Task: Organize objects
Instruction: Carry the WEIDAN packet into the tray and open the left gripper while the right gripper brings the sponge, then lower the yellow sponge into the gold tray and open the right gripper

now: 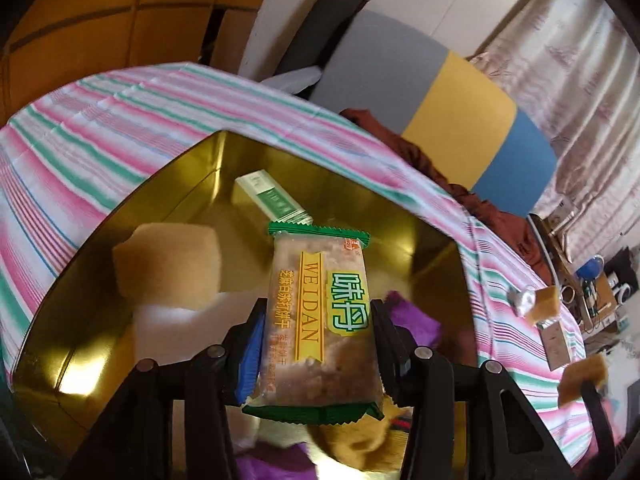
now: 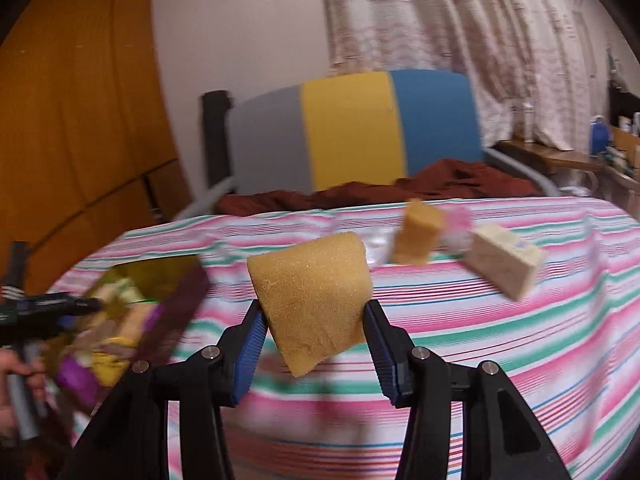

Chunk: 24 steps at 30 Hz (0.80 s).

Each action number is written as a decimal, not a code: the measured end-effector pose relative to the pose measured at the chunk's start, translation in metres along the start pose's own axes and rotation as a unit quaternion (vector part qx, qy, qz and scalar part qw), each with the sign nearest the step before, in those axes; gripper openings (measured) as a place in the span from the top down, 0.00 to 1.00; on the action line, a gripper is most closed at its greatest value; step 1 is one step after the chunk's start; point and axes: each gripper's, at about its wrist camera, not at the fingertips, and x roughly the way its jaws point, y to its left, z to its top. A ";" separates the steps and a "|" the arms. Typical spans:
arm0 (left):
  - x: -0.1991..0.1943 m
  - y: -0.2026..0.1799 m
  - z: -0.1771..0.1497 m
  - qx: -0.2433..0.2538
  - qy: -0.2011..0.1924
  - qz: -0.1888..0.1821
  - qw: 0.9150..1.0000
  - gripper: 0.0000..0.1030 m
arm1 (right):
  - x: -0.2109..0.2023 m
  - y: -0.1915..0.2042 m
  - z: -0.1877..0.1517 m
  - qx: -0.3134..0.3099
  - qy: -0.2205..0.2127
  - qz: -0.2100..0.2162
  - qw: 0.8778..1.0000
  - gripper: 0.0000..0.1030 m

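My left gripper [image 1: 318, 316] is shut on a green-edged WEIDAN cracker packet [image 1: 320, 320], held over the open gold tin [image 1: 100, 280]. The tin holds a tan sponge block [image 1: 168, 264], a white block [image 1: 176, 324], a green-and-white packet [image 1: 272, 200] and purple wrappers [image 1: 412, 316]. My right gripper [image 2: 316, 320] is shut on a yellow sponge block [image 2: 312, 300] and holds it above the striped cloth. The tin [image 2: 132, 312] and the left gripper [image 2: 52, 308] show blurred at the left in the right wrist view.
On the striped tablecloth [image 2: 480, 320] lie another yellow sponge [image 2: 416, 236], a cream block [image 2: 508, 260] and a pinkish blurred wrapper [image 2: 456, 224]. The left wrist view shows a sponge [image 1: 544, 304], foil-wrapped pieces [image 1: 554, 340] and the right gripper's sponge [image 1: 582, 380]. A grey-yellow-blue chair [image 2: 360, 132] stands behind.
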 end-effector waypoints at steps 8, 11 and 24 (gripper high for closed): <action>0.002 0.015 0.007 -0.031 0.000 -0.014 0.999 0.17 | -0.001 0.067 -0.007 -0.016 0.039 0.100 0.994 0.52; -0.014 0.020 0.007 -0.045 -0.013 -0.036 0.998 0.09 | 0.002 0.090 -0.013 -0.030 0.061 0.136 0.988 0.52; -0.078 0.042 0.012 -0.048 -0.145 0.039 0.988 0.00 | 0.021 0.157 -0.036 -0.087 0.123 0.170 0.974 0.51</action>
